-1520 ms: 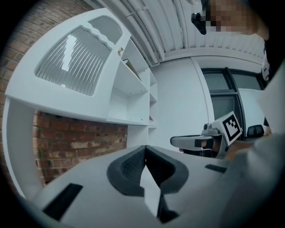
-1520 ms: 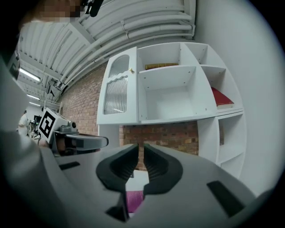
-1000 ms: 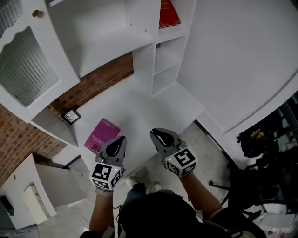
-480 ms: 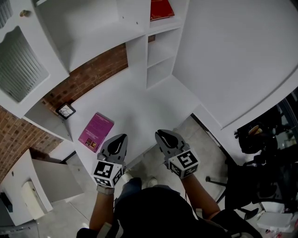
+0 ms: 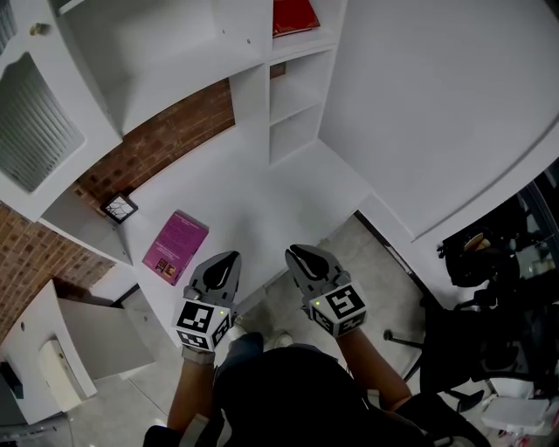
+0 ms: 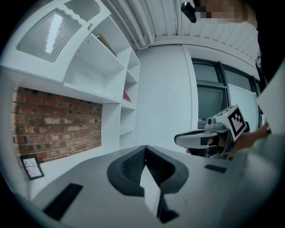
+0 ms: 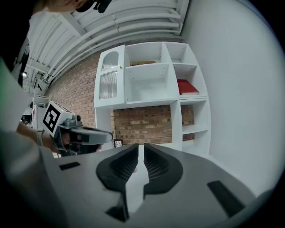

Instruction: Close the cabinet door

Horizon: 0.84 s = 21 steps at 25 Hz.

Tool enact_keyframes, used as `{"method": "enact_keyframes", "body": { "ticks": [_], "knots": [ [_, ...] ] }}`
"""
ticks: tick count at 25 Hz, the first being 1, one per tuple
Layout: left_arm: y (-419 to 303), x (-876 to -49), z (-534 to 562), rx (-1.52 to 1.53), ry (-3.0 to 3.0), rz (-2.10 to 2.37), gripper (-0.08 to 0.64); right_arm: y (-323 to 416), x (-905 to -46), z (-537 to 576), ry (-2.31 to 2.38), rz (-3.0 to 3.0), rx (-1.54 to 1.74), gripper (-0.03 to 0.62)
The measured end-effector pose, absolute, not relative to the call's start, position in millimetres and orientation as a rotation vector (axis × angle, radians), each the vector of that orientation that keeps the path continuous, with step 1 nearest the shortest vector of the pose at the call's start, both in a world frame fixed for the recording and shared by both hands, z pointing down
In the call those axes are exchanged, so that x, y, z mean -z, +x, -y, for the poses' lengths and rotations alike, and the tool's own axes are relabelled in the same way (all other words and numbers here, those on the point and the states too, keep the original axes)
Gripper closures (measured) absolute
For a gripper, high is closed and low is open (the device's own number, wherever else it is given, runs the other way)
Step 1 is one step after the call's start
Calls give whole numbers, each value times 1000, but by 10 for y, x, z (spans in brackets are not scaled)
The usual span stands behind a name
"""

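The white wall cabinet has a ribbed-glass door (image 5: 33,127) with a small knob (image 5: 37,29) at the upper left; in the right gripper view this door (image 7: 109,75) looks flush with the cabinet front. My left gripper (image 5: 229,259) and right gripper (image 5: 295,255) are held side by side, low, in front of the white counter's (image 5: 262,196) near edge, far from that door. Both are shut with nothing between the jaws. Each gripper shows in the other's view: the right gripper (image 6: 178,139) and the left gripper (image 7: 109,133).
A pink book (image 5: 175,246) and a small framed picture (image 5: 119,208) lie on the counter. A red book (image 5: 293,16) sits on an upper shelf. At the lower left a white lower-cabinet panel (image 5: 39,349) stands out. Dark chair and gear (image 5: 489,262) are at the right.
Both grippers have drawn back from over the counter edge toward the person and sunk a little. They stayed shut.
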<state>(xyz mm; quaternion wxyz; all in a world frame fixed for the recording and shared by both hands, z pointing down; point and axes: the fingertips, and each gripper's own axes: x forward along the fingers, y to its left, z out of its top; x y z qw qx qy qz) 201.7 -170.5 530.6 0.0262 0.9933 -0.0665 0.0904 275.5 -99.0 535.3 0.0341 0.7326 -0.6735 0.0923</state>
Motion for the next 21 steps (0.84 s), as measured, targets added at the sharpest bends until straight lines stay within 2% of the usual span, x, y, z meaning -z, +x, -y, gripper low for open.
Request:
{"method": "enact_keyframes", "body": {
  "ticks": [21],
  "knots": [
    [2016, -5356, 1561, -310, 3066, 218, 551, 2774, -5348, 843, 2256, 2075, -280, 545]
  ]
}}
